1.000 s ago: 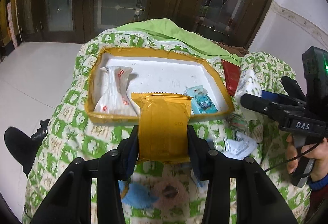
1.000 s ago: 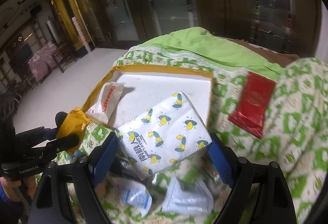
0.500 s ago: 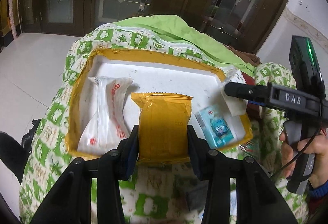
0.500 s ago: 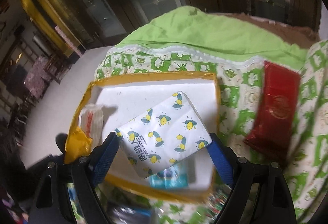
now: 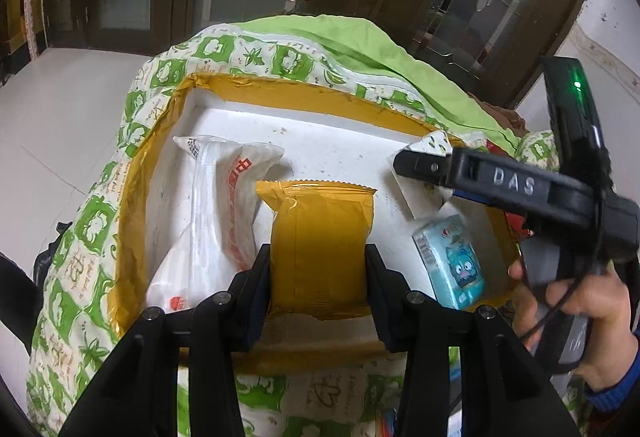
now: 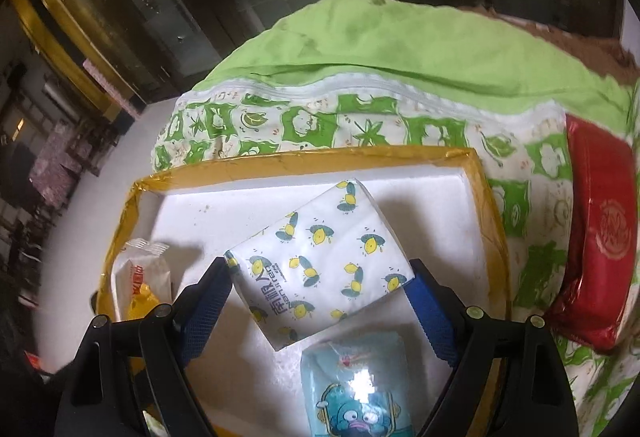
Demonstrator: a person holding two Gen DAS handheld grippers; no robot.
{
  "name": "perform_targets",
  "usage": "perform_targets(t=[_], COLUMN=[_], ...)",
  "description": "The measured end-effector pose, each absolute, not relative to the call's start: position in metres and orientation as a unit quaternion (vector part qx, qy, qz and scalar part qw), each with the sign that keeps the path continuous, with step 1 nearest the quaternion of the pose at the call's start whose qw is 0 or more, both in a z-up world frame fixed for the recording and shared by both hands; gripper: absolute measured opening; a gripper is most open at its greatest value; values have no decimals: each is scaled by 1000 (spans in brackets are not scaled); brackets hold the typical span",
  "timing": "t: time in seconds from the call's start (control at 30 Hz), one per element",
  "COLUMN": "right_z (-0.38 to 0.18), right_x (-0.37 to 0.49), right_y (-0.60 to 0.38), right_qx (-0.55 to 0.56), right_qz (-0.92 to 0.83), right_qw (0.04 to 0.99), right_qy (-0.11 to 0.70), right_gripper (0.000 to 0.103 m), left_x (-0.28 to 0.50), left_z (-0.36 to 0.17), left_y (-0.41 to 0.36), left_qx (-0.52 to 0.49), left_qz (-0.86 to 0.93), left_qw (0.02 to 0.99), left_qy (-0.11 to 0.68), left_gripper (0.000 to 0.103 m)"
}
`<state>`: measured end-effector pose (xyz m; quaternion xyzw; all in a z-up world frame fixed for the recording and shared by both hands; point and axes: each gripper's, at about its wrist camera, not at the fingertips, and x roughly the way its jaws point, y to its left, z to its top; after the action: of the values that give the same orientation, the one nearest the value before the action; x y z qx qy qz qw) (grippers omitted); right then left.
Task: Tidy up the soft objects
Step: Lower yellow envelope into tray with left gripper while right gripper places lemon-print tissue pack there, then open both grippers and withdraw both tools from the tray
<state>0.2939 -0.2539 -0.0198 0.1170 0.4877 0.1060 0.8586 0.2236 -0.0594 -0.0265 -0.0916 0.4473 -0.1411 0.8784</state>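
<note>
Status, left to right.

Tray (image 5: 132, 197): white foam floor, yellow taped rim, sitting on the green-patterned quilt (image 5: 80, 237). At its left end the white pack (image 5: 216, 213) with red print is already in, lying flat.

My left tongs (image 5: 318, 269) are clamped on the yellow pack (image 5: 320, 237), one finger on each long side. It hangs over the tray's near-middle, just beside the white pack. I can't tell if its far end touches the floor. Not released.

Blue cartoon pack (image 5: 452, 265) is already in, near-right corner, flat.

My right tongs (image 6: 320, 301) are closed on the lemon-print tissue pack (image 6: 320, 261), held at a tilt over the tray's right half, just beyond the blue pack (image 6: 356, 385). From the left camera only its white corner (image 5: 434, 145) pokes past the finger, over the far-right part of the tray.

Red pack (image 6: 596, 237) is outside the tray, on the quilt to its right, untouched.

My read:
- two in
- two over the tray, waiting for release
- at least the red one left to fetch
- room looks fine; far strip of the tray is bare

Anything below the tray's near edge is hidden by my own hardware, so more may be left there.
</note>
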Motion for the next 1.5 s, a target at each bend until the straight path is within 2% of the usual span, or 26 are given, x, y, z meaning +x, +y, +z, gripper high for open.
perform_targets(t=[0.27, 0.43, 0.8, 0.87, 1.03, 1.13, 1.33, 1.5], right_z=[-37, -37, -32, -29, -10, 3, 16, 21], right_x=[282, 280, 267, 264, 250, 238, 211, 178], right_y=[-228, -238, -243, -247, -263, -272, -281, -282], right_qx=[-27, -20, -12, -2, 34, 55, 88, 119], right_qz=[101, 80, 98, 102, 103, 101, 102, 119], right_qw=[864, 851, 864, 864, 872, 879, 883, 877], right_qy=[492, 519, 494, 493, 477, 463, 450, 450], right_gripper=[90, 87, 87, 88, 91, 93, 94, 95], left_x=[226, 232, 234, 232, 221, 213, 191, 176], left_z=[-30, -34, -41, -39, -28, -24, -10, 0], left_y=[-62, -67, -71, -70, -68, -65, -60, -61], left_qx=[-87, -75, -58, -66, -72, -79, -71, -48], left_qz=[-134, -129, -118, -125, -125, -124, -111, -101], left_qw=[880, 879, 878, 880, 889, 891, 902, 907], left_qy=[447, 453, 459, 454, 434, 429, 410, 407], left_gripper=[42, 42, 45, 56, 75, 76, 89, 90])
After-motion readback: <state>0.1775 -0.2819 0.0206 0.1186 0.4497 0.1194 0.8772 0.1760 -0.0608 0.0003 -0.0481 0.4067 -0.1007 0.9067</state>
